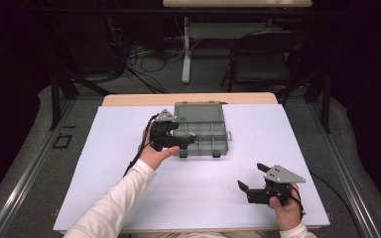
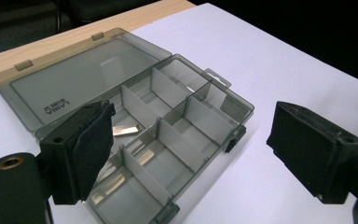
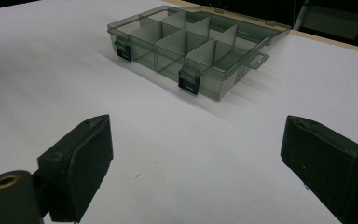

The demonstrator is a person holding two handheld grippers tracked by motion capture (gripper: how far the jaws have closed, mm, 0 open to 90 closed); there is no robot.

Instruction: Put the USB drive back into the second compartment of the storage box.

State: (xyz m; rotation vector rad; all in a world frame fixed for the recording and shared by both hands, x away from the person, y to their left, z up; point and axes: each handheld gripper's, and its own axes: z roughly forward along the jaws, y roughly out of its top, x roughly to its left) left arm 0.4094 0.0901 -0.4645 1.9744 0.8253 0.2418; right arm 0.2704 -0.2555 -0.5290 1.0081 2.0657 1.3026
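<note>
White tabletop under dim studio surroundings: the left gripper hovers over the near-left corner of an open smoke-grey compartment box, its jaws spread wide with nothing between them. Seen along those jaws, a small brass-coloured metal piece lies in a compartment at the box's left end, with more metal strips in the neighbouring compartment. Behind the box, its clear lid lies flat. Well apart from the box, toward the table's near-right edge, the right gripper rests with jaws wide and empty.
</note>
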